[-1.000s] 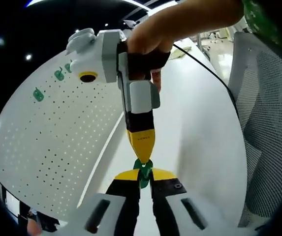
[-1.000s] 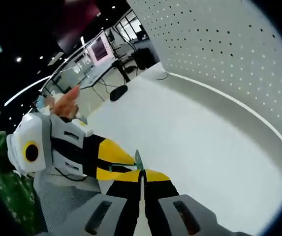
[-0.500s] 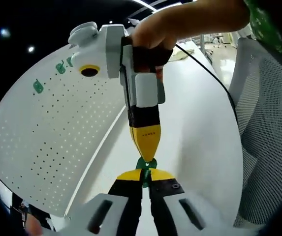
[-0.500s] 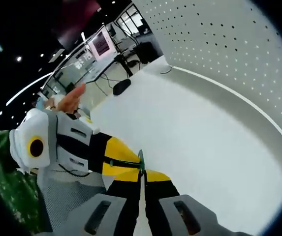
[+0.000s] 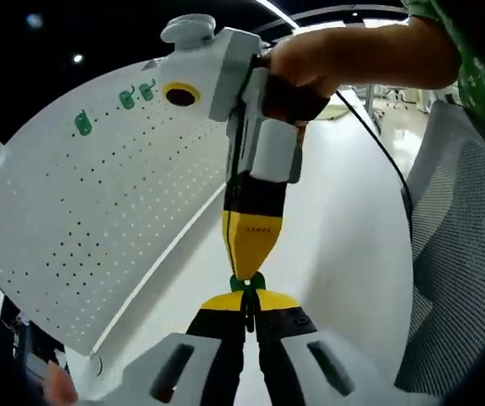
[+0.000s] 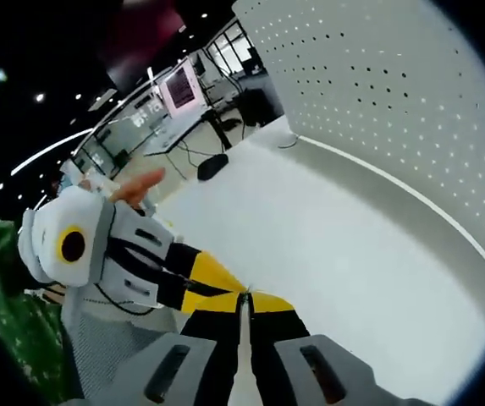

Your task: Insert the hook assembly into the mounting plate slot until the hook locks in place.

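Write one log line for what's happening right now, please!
stage: handover | left gripper: shut on green hook | right gripper: shut on green hook | pegboard: not reached

An open-plan office or lab: desks with monitors [image 6: 177, 85], cables, mesh chair [image 5: 462, 279].

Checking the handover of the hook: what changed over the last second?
Little changed. The left gripper and right gripper stay closed tip to tip on the green hook. Both views shifted with the hands. The pegboard keeps its mounted green hooks.
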`<state>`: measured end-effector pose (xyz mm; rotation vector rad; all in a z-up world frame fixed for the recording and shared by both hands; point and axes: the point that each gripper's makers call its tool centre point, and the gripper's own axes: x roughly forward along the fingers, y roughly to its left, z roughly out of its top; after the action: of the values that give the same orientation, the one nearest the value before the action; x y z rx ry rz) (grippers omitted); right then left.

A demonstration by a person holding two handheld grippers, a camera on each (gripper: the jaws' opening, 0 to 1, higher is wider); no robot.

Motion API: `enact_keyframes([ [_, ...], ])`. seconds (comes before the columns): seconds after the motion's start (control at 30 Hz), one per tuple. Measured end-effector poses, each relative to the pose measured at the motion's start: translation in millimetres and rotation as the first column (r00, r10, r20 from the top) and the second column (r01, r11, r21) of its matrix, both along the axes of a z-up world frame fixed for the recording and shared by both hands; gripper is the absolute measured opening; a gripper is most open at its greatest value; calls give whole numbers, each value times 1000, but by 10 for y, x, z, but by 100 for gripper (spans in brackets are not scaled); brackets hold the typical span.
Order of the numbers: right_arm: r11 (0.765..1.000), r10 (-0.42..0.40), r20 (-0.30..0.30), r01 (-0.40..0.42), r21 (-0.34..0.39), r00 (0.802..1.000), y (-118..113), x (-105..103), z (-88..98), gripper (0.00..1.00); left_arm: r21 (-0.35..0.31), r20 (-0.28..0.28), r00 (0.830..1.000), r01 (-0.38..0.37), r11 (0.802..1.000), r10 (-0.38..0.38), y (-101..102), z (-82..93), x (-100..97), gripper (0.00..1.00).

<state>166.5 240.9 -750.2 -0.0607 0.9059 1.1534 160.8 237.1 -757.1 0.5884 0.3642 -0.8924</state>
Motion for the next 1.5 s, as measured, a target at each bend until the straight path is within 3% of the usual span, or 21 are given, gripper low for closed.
enact_keyframes([
  [0.23,997,-45,75,40,59,996,3,114,174,3,-70,-27,998,-54,996,52,50,70,62,3],
  [0.47,990,-93,109,81,112,990,-21,164,292,3,-140,-53,993,-114,984,108,98,163,130,3],
  [0.53,988,-104,117,89,123,988,-34,167,311,3,-173,-62,989,-140,975,131,113,217,167,3],
  [0.67,984,-126,135,107,143,983,-60,180,370,2,-280,-99,979,-200,939,179,103,381,248,3],
  [0.8,976,-143,151,114,183,978,-68,181,479,2,-324,-123,967,-250,912,222,125,469,328,3],
  [0.9,974,-156,163,124,190,974,-83,197,513,2,-388,-163,960,-276,880,229,93,534,350,3],
  [1.07,968,-177,174,140,209,969,-117,209,562,2,-396,-148,958,-286,872,247,89,617,380,3],
  [1.2,960,-205,189,159,231,960,-160,220,605,2,-435,-154,953,-303,848,261,67,721,407,3],
  [1.23,957,-215,201,166,237,956,-173,235,621,2,-441,-148,953,-304,845,266,62,756,414,3],
  [1.27,956,-232,263,170,237,937,-211,302,654,2,-446,-148,951,-308,840,270,59,782,419,3],
  [1.33,969,-216,332,161,186,918,-273,347,625,1,-474,-145,952,-306,825,270,38,865,428,3],
  [1.5,962,-236,341,170,215,910,-261,402,687,0,-492,-143,957,-290,821,252,-60,964,409,3],
])
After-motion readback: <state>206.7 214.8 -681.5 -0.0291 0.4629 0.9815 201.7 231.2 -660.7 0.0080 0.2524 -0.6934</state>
